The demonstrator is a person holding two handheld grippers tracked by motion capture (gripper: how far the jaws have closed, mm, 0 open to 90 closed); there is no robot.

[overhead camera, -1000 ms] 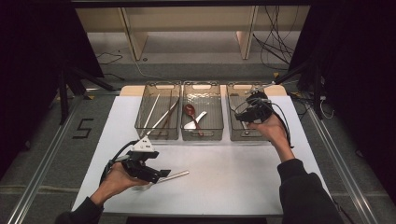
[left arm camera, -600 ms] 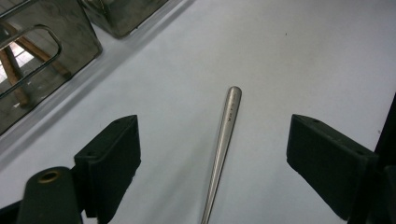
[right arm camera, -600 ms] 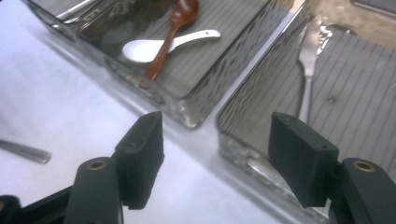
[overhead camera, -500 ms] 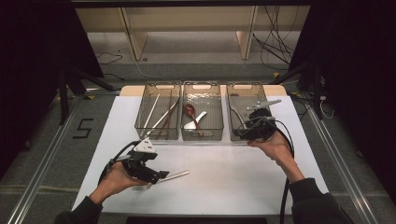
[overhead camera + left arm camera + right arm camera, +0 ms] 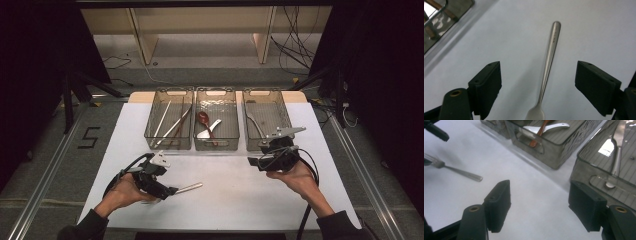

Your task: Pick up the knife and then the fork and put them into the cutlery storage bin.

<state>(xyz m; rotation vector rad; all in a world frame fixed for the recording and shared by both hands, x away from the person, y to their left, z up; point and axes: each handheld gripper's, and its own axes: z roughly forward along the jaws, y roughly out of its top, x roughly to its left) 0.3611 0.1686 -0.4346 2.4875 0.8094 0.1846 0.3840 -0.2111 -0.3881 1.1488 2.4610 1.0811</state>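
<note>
A silver fork (image 5: 189, 188) lies on the white table sheet (image 5: 235, 200), its handle (image 5: 550, 47) pointing away from my left gripper (image 5: 169, 191). The left gripper (image 5: 539, 67) is open; its jaws have just been closing a little, and the fork lies between them untouched. My right gripper (image 5: 253, 162) hovers low over the sheet in front of the right bin (image 5: 287, 117), pointing left. It is open (image 5: 540, 202), its jaws have just been opening, and nothing is between them. The fork (image 5: 461, 173) also appears farther off in the right gripper view.
Three clear bins stand in a row at the back. The left bin (image 5: 150, 131) holds chopsticks (image 5: 170, 125), the middle bin (image 5: 235, 135) a red-brown spoon (image 5: 202, 119) and a pale spoon (image 5: 210, 131), and the right one a silver utensil (image 5: 255, 125).
My right hand has drawn back from over the right bin to the table just in front of it, and its jaws stand wider. The left hand and the fork have stayed put.
</note>
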